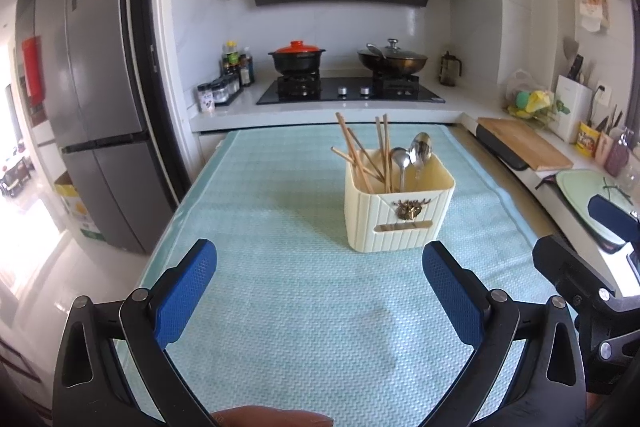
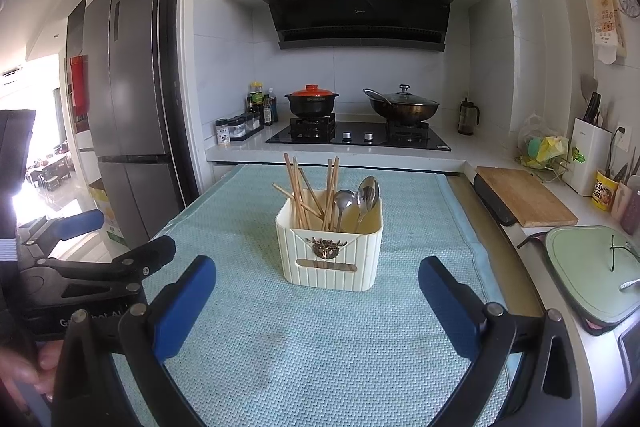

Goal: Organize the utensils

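Chopsticks (image 1: 362, 157) and two spoons (image 1: 412, 157) stand in a cream holder (image 1: 398, 217) mid-mat (image 1: 280, 207), while the left gripper (image 1: 320, 269) and right gripper (image 2: 318, 281) hover side by side, level, short of it, jaws spread wide and empty.

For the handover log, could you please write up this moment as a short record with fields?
setting: kitchen, table under a light blue cloth
holder: cream ribbed utensil holder, upright on the cloth
chopsticks: wooden chopsticks, leaning in the holder's left part
spoons: two metal spoons, bowls up, in its right part
left gripper: open, empty, short of the holder
right gripper: open, empty, short of the holder
loose utensils on cloth: none seen
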A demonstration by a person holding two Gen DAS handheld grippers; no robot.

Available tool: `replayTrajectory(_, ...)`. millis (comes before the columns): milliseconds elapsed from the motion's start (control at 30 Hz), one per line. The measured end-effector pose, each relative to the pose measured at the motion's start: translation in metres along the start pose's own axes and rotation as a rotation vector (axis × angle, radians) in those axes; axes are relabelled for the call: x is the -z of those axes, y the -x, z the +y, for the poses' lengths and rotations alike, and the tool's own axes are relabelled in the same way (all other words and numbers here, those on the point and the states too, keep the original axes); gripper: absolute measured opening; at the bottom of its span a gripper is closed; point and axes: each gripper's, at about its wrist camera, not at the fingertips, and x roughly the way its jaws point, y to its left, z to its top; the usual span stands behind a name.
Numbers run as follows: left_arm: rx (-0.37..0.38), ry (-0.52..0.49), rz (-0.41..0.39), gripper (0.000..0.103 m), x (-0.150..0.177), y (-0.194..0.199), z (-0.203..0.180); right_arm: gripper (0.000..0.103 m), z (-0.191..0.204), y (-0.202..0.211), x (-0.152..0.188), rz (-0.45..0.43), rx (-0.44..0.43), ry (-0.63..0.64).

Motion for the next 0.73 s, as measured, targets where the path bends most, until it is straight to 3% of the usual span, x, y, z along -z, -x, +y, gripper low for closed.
replayTrajectory(733,-0.003,-0.027,-0.024,0.102,0.0068,0.0055,-0.0047,0.103,0.0017,-0.0021,0.0023,0.016,0.011,0.003)
